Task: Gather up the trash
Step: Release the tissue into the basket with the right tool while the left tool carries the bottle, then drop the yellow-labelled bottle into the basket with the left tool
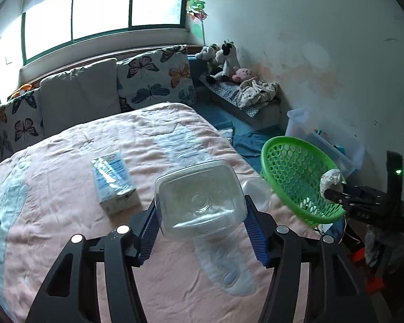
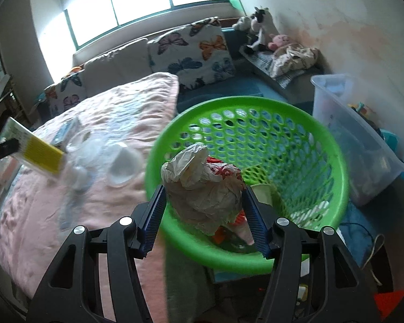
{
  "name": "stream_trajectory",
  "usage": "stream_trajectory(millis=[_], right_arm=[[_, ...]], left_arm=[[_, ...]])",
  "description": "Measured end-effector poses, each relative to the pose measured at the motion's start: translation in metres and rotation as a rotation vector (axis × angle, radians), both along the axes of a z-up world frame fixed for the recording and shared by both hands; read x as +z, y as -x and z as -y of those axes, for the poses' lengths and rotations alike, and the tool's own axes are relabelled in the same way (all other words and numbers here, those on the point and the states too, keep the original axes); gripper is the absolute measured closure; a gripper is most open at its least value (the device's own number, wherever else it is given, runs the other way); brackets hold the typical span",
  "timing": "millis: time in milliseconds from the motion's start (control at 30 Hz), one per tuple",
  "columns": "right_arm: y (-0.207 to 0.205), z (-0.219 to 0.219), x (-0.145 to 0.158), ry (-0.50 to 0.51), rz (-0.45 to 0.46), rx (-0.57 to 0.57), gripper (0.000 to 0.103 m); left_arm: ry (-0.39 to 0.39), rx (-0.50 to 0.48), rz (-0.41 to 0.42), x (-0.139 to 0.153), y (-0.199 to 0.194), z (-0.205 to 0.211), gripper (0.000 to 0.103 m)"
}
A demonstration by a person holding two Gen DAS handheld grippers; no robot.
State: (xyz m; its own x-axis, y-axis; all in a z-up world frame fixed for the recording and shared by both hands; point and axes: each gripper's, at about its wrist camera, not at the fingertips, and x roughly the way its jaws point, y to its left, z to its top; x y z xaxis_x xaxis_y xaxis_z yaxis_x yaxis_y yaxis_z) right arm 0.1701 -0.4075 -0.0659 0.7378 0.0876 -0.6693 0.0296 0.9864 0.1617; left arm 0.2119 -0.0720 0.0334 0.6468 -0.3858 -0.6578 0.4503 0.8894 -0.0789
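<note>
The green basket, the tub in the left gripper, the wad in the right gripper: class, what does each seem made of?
Green basket: probably moulded plastic, glossy, with regular perforations.
Tub: clear thin plastic; the bedspread shows through.
Wad: likely crumpled paper or wrapper, matte off-white, sharply creased.
</note>
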Motion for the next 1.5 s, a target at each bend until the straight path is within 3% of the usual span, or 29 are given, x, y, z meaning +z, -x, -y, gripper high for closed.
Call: stream_trajectory(millis=[167, 300, 567, 833, 1167, 1500], right_arm=[[-0.008, 0.019, -0.011, -0.002, -0.024, -0.030, 0.042], [-0.013, 0.029, -0.016, -0.008, -0.027, -0.042, 0.033], [-0.001, 0.044, -0.016, -0.037, -0.005, -0.068, 0.032], [0.020, 0.059, -0.010, -0.035, 0.021, -0.085, 0.031], [0.039, 0.077, -0.014, -0.058, 0.034, -0.114, 0.030], [0.043, 0.082, -0.025, -0.079, 0.016, -0.121, 0.030]], left_arm=[[-0.008, -0.027, -0.004, 0.006, -0.003, 0.016, 0.047], [-0.010, -0.051, 0.003, 0.015, -0.002, 0.029, 0.047], [0.008, -0.102, 0.026, 0.036, 0.002, 0.059, 0.047], [0.037, -0.192, 0.050, 0.051, -0.001, 0.120, 0.047], [0.011, -0.254, -0.013, 0.011, -0.023, 0.199, 0.047], [-0.046, -0.254, -0.138, -0.040, -0.038, 0.227, 0.046]])
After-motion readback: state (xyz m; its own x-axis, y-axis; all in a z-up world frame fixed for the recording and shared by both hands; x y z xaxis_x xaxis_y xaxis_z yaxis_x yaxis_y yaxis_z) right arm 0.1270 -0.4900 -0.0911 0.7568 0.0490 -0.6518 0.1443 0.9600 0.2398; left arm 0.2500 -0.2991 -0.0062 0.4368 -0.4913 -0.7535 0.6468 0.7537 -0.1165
